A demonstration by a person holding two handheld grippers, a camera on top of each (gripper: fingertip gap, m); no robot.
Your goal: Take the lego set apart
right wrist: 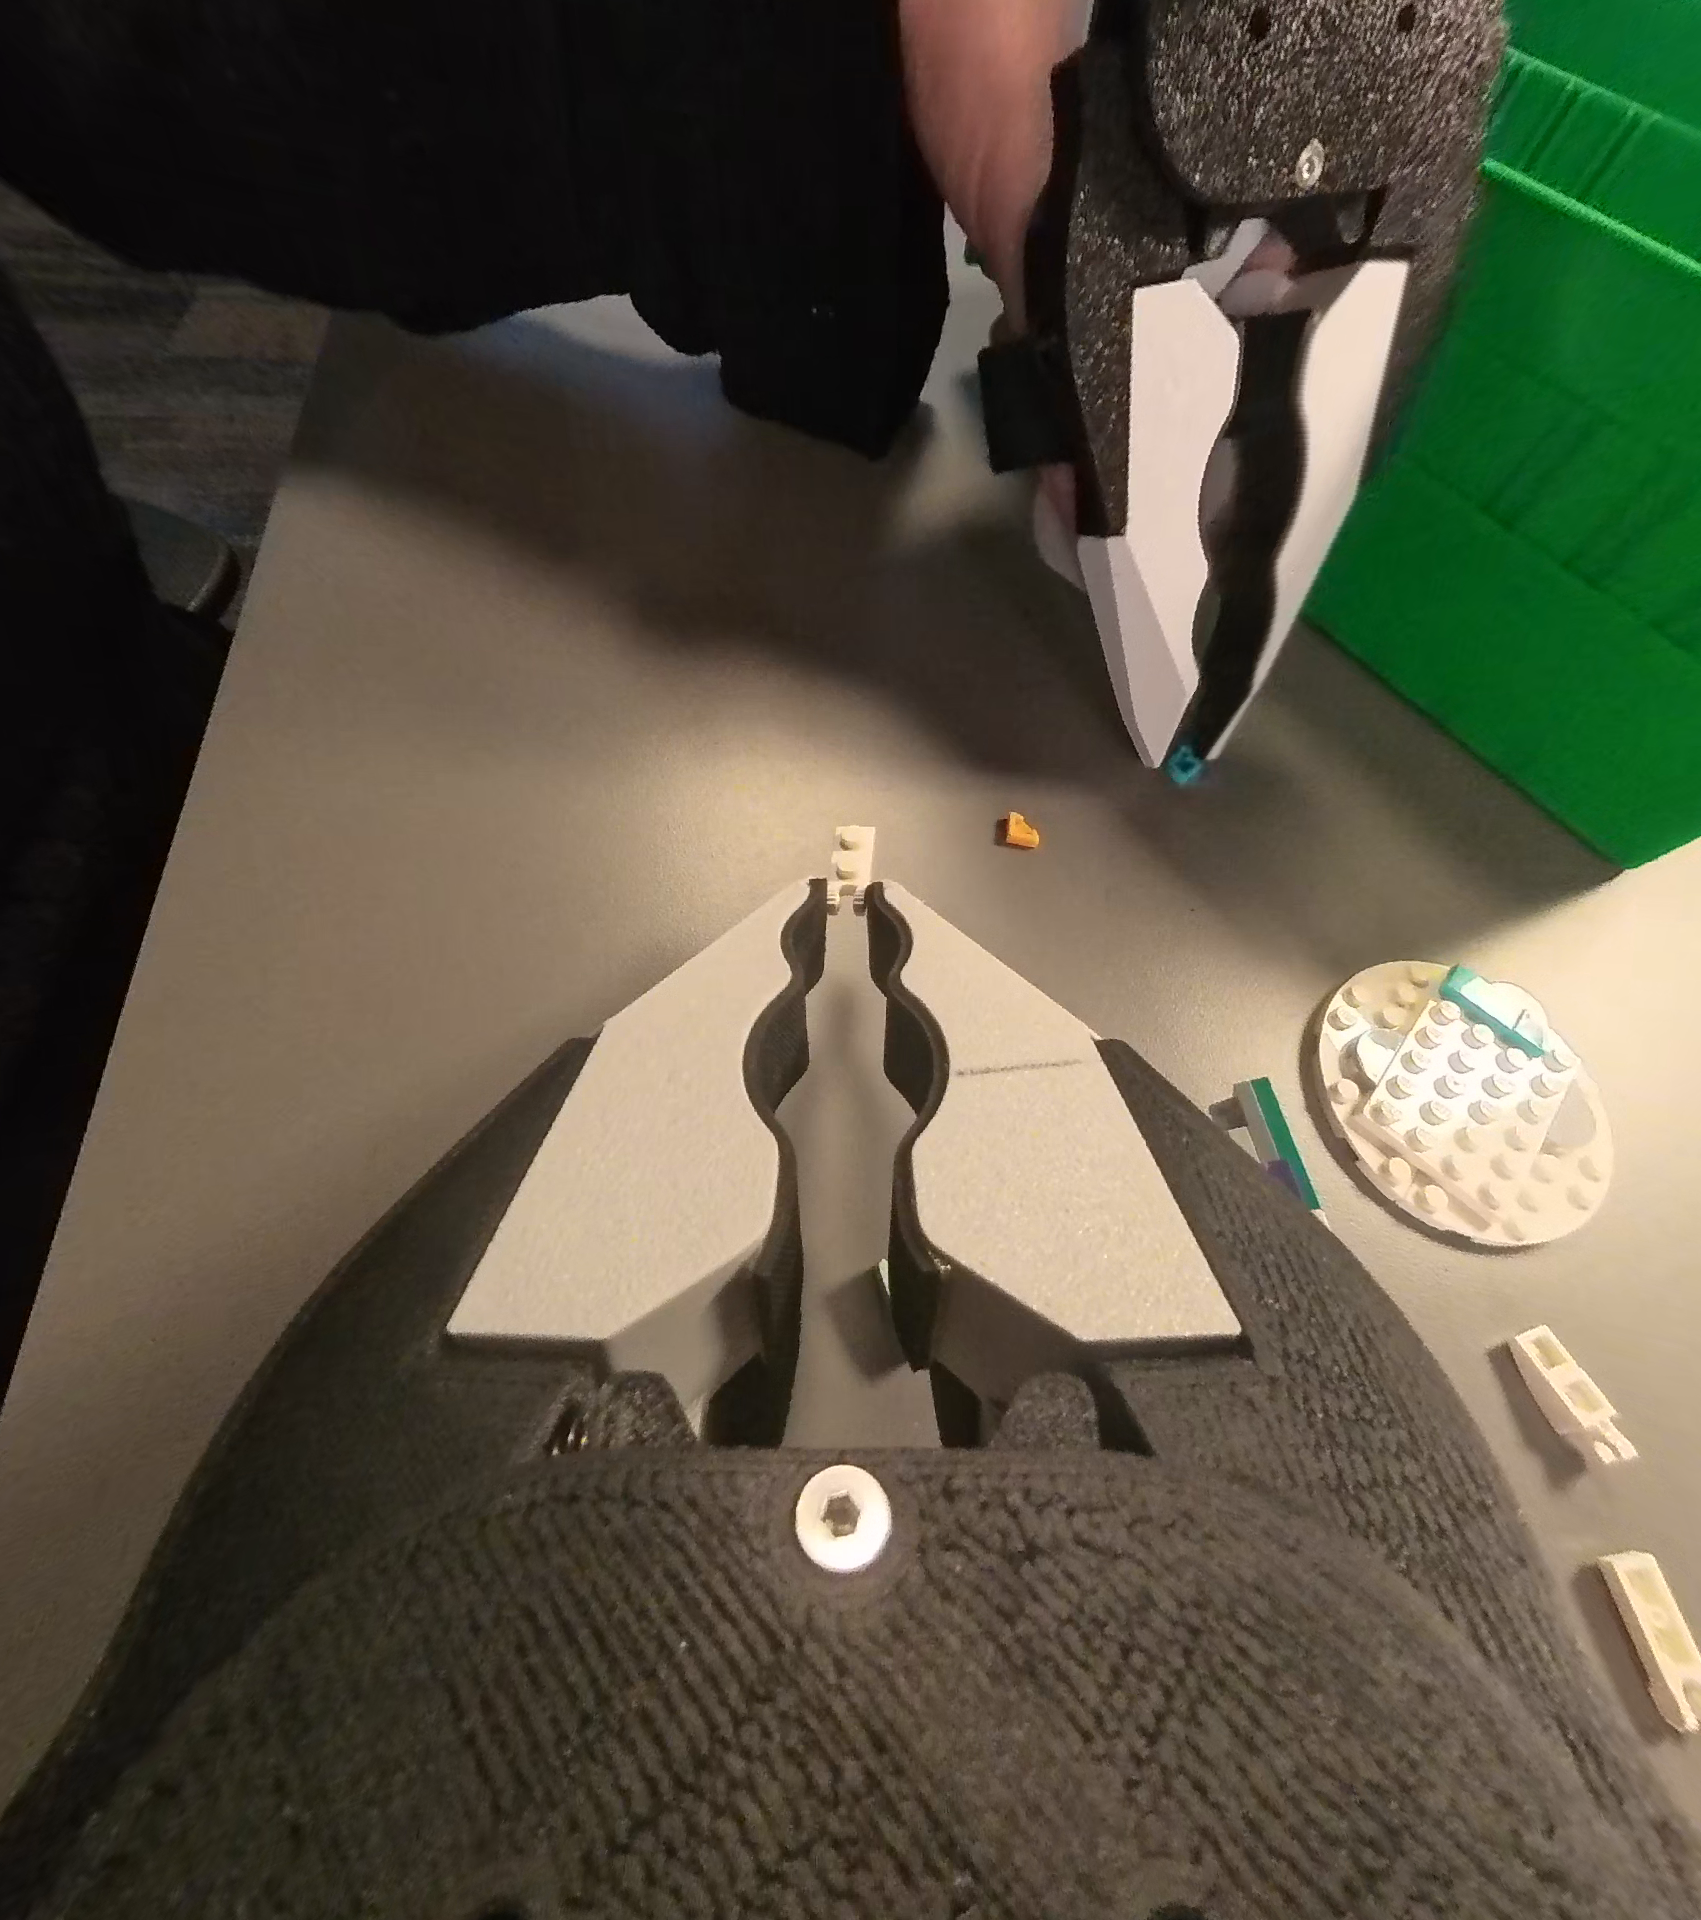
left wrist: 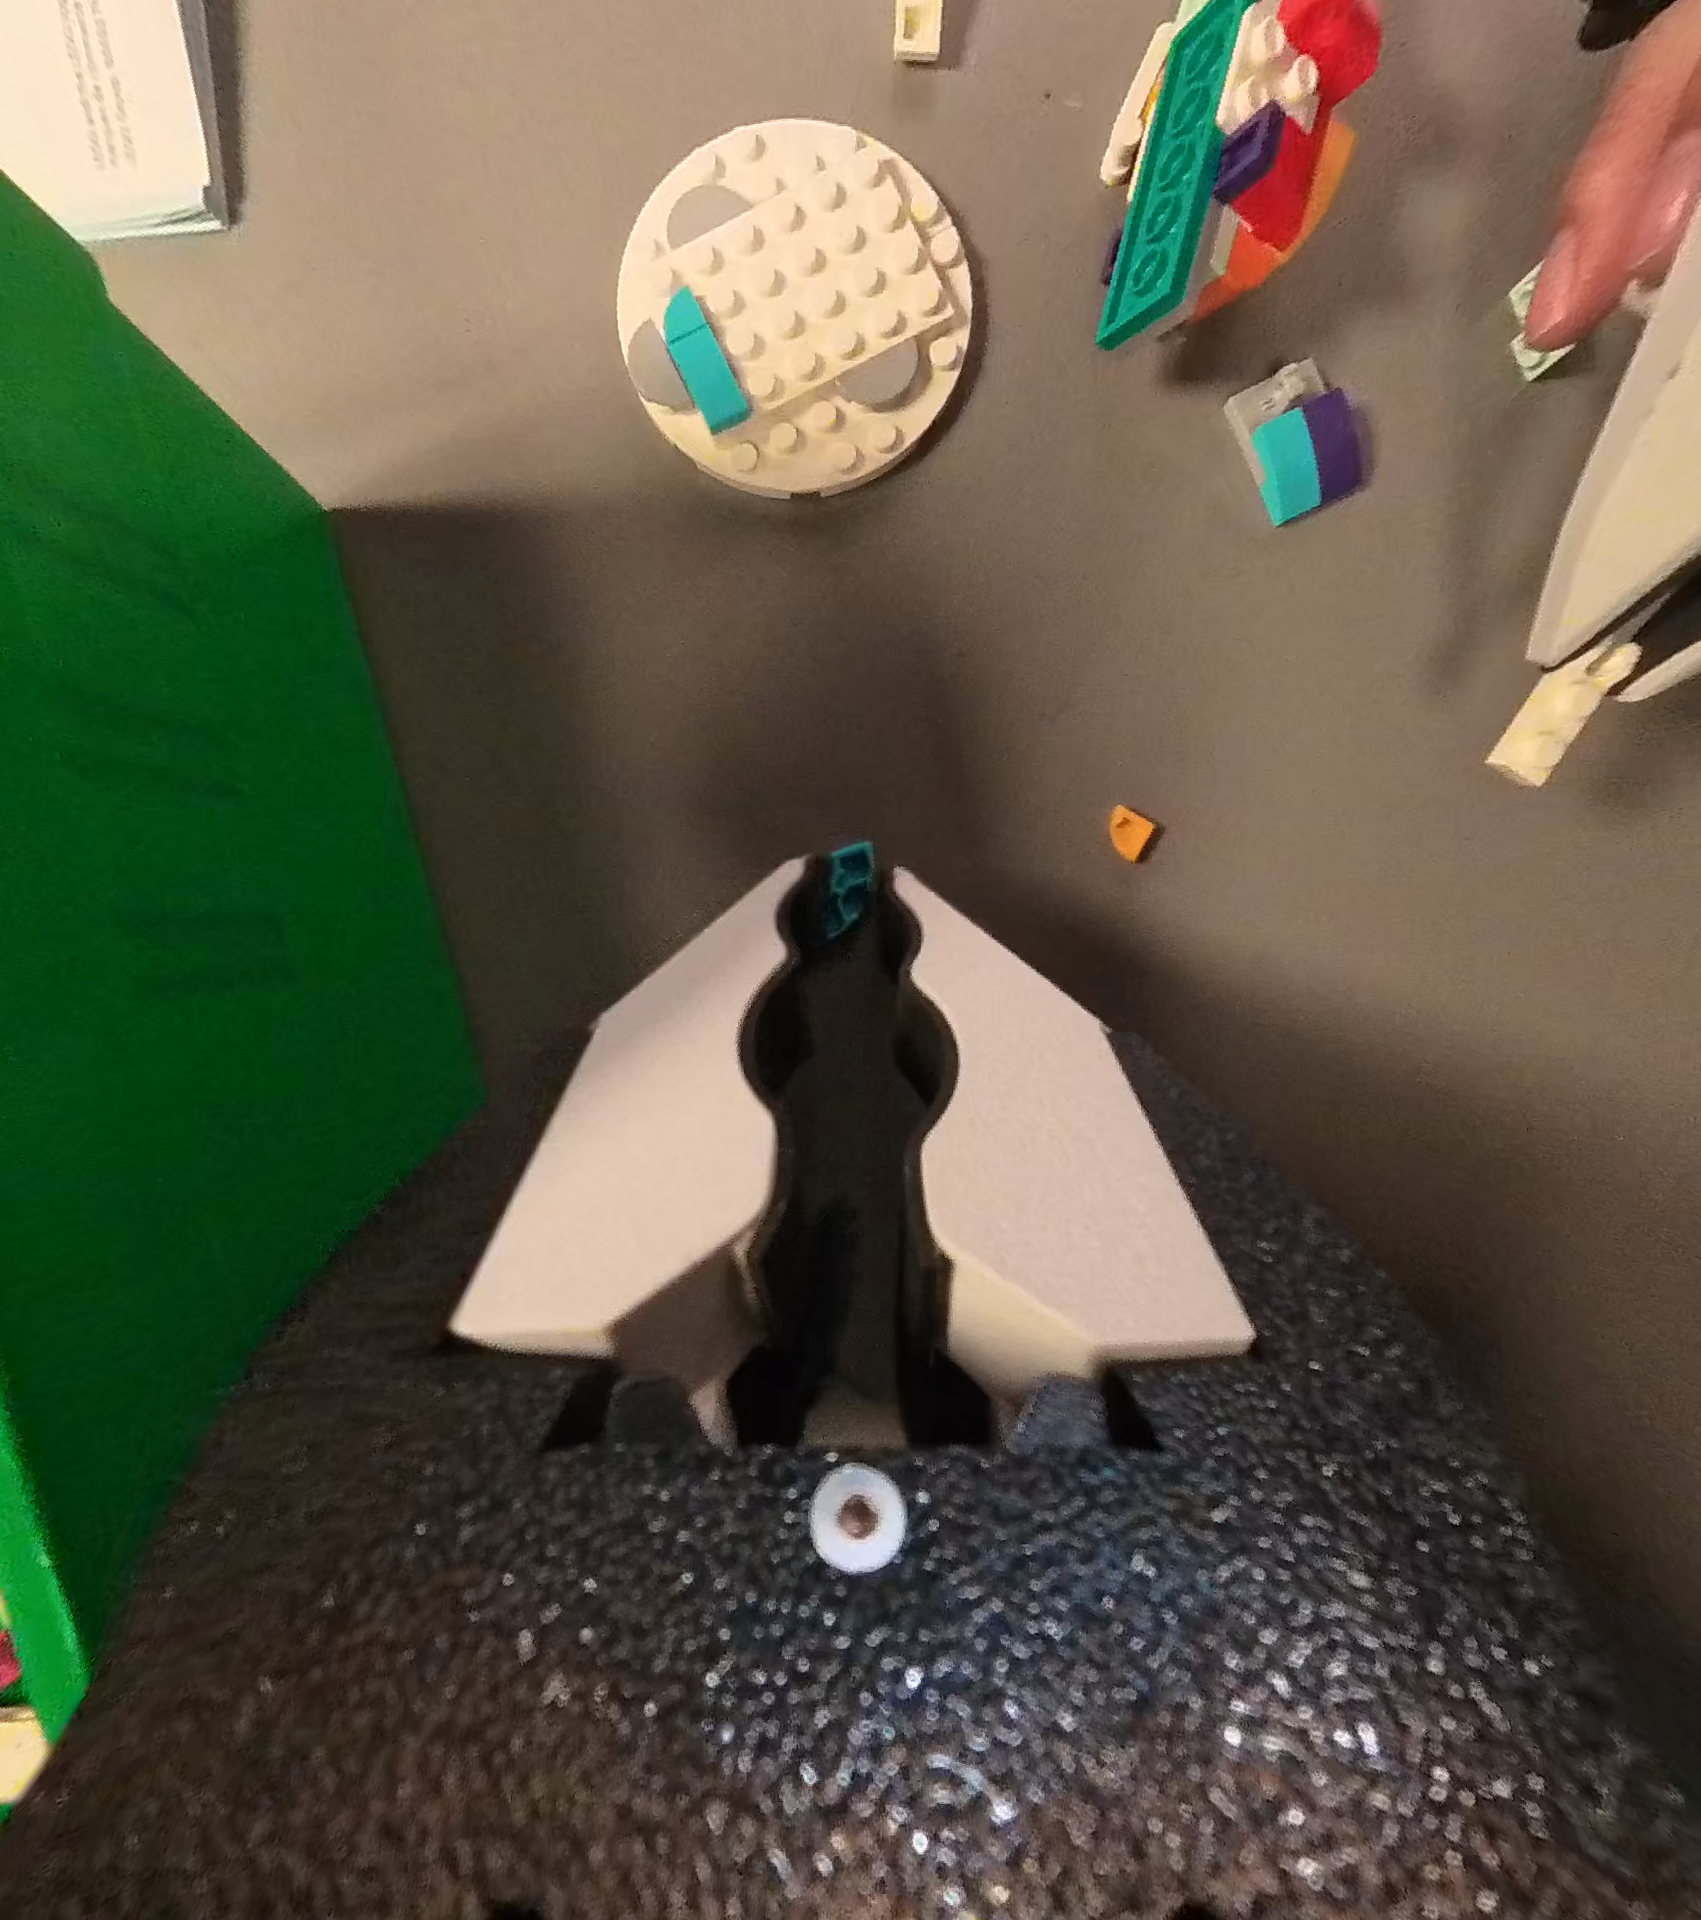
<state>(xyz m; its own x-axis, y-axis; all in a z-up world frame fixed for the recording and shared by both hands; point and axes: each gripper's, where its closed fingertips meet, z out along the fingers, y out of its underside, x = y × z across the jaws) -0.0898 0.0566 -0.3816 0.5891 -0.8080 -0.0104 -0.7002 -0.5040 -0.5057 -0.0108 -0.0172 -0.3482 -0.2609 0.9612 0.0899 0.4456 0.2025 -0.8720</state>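
The left claw [left wrist: 851, 883] pinches a small teal brick [left wrist: 848, 891] above the grey bench [left wrist: 513, 436]. Ahead lies a round white plate [left wrist: 796, 312]; the right claw [left wrist: 1594, 665] grips a white piece [left wrist: 1552, 717].

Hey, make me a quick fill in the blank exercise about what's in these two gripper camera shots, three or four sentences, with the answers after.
1. The left gripper is shut on a small ____ brick.
2. The right gripper pinches a white plate at its ____.
3. The loose orange piece lies on the grey ____.
4. The round base carries a teal piece and is coloured ____.

Answers: teal; fingertips; table; white
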